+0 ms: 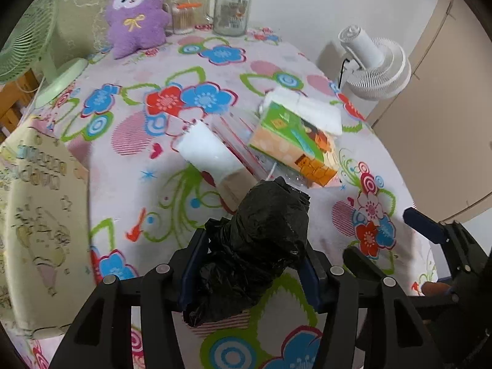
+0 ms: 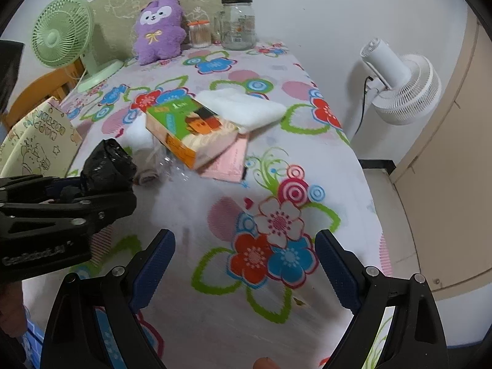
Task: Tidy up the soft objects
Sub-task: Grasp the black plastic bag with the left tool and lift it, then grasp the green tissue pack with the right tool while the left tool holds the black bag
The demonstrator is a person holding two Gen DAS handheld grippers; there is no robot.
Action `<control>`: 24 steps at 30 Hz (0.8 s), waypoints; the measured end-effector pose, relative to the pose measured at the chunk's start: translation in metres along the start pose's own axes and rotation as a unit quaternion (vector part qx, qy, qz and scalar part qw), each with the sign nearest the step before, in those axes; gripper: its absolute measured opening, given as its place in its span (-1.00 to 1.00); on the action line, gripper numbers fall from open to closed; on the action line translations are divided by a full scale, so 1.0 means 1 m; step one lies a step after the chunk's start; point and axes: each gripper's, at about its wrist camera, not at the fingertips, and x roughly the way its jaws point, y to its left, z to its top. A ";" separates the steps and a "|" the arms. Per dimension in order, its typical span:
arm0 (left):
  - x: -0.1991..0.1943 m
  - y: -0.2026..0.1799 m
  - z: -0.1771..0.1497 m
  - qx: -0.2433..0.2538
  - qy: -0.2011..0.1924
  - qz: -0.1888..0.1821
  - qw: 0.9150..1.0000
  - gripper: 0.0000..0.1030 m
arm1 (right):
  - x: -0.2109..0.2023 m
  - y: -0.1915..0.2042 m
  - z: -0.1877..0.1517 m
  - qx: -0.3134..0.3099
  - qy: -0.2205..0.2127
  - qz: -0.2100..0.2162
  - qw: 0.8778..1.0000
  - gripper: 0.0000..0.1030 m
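Observation:
A crumpled black plastic bag bundle [image 1: 261, 230] sits between the blue pads of my left gripper [image 1: 255, 252], which is shut on it and holds it above the flowered tablecloth [image 1: 129, 160]. The right wrist view shows the same bundle [image 2: 107, 166] lifted at the left. My right gripper [image 2: 244, 236] hangs open over the cloth with nothing between its fingers. Past the bundle lie a rolled white cloth [image 1: 209, 150], a colourful tissue box [image 1: 295, 144] and a folded white cloth [image 1: 313, 107]. A purple plush toy [image 1: 135, 15] sits at the table's far end.
A glass jar [image 1: 232, 9] and a cotton swab pot [image 1: 184, 17] stand beside the plush. A green fan [image 1: 27, 46] is at the far left and a white fan [image 1: 378, 64] beyond the right edge. A cushioned chair [image 1: 40, 215] stands left. A pink booklet [image 2: 230, 163] lies under the box.

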 end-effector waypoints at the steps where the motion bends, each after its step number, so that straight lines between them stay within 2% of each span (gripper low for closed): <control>1: -0.003 0.002 0.000 -0.002 -0.003 0.002 1.000 0.11 | -0.001 0.002 0.002 -0.003 -0.002 0.001 1.000 0.82; 10: -0.026 0.027 0.002 -0.029 -0.026 0.013 0.999 0.12 | 0.000 0.025 0.022 -0.032 -0.016 0.014 0.999 0.82; 21: -0.029 0.042 0.005 -0.045 -0.031 0.014 0.998 0.12 | 0.014 0.041 0.044 -0.048 -0.020 0.032 0.998 0.82; 24: -0.029 0.046 0.006 -0.051 -0.032 0.013 0.998 0.12 | 0.019 0.048 0.050 -0.066 -0.025 0.023 0.997 0.82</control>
